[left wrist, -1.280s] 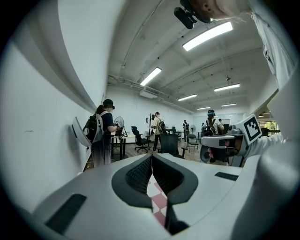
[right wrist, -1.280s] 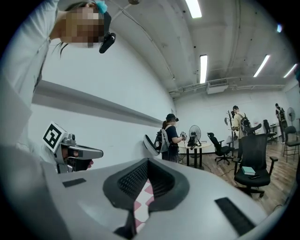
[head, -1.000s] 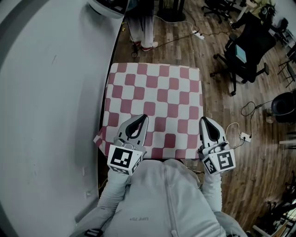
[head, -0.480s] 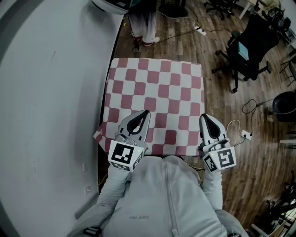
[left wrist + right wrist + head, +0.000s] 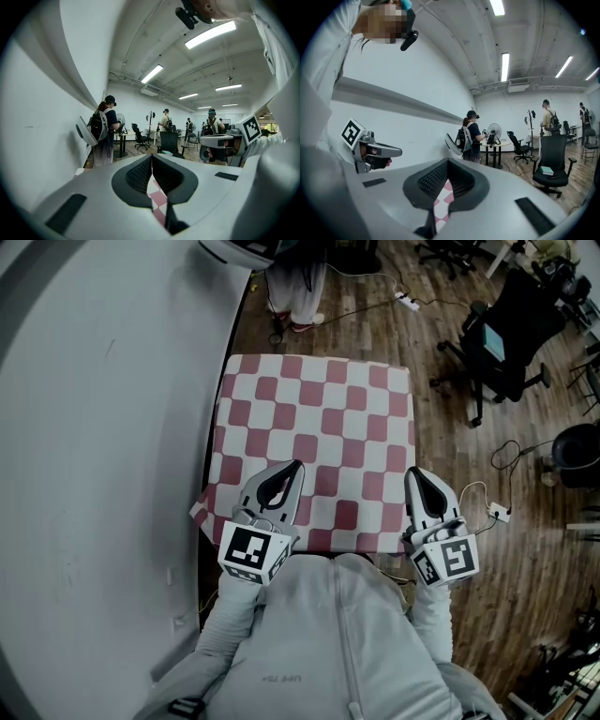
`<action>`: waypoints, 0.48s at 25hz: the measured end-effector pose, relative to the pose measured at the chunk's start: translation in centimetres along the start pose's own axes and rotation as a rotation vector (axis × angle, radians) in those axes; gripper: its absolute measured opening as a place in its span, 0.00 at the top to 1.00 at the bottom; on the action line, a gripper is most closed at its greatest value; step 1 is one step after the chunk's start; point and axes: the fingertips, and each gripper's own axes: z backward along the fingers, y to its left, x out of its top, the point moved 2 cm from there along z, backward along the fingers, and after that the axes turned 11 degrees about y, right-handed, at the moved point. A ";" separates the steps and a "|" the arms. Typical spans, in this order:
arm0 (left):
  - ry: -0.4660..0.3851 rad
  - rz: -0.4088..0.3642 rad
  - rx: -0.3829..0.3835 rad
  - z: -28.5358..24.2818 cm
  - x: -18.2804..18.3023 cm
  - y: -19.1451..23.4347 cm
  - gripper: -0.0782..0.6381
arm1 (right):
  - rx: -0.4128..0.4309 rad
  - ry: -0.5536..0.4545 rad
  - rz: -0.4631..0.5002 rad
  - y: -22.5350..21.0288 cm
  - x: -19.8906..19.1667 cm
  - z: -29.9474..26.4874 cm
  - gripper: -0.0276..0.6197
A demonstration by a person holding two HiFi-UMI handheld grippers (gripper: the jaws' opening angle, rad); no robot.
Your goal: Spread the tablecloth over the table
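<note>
Checked tablecloth (image 5: 319,442) lies flat, covering the desk.
Left gripper (image 5: 294,467) and right gripper (image 5: 413,474), both closed and empty, hover above the desk's near edge.

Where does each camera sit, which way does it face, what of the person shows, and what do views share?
Head view: on the head, steeply down at the tablecloth; chest, sleeves, left gripper, right gripper show.
Left gripper view: on that gripper, along its shut jaws across the room; right gripper shows.
Right gripper view: likewise; left gripper shows.
Shared: tablecloth in all; backpack wearer in both gripper views.
</note>
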 end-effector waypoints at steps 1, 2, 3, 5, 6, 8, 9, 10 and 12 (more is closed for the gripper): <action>0.000 0.000 0.001 0.1 0.0 0.0 0.86 | -0.001 0.001 -0.001 0.0 0.0 0.1 0.92; -0.001 -0.001 0.002 0.1 0.0 -0.1 0.86 | -0.001 0.001 -0.003 0.0 0.0 0.1 0.92; 0.000 -0.001 0.003 0.2 0.0 -0.1 0.86 | -0.002 0.003 -0.004 0.0 -0.1 0.2 0.92; 0.000 -0.001 0.005 0.2 0.0 -0.1 0.86 | -0.002 0.006 -0.007 0.0 -0.2 0.3 0.92; 0.000 -0.001 0.006 0.2 0.0 -0.1 0.86 | -0.002 0.007 -0.008 0.0 -0.2 0.4 0.92; -0.001 -0.001 0.008 0.2 0.0 -0.1 0.86 | -0.002 0.011 -0.008 0.1 -0.3 0.4 0.92; 0.000 -0.002 0.007 0.2 -0.1 -0.1 0.86 | -0.003 0.012 -0.007 0.1 -0.4 0.4 0.92; 0.001 -0.002 0.006 0.2 -0.2 -0.1 0.86 | -0.004 0.013 -0.007 0.1 -0.4 0.4 0.92; 0.002 -0.003 0.004 0.1 -0.3 0.0 0.86 | -0.007 0.016 -0.009 0.1 -0.6 0.4 0.92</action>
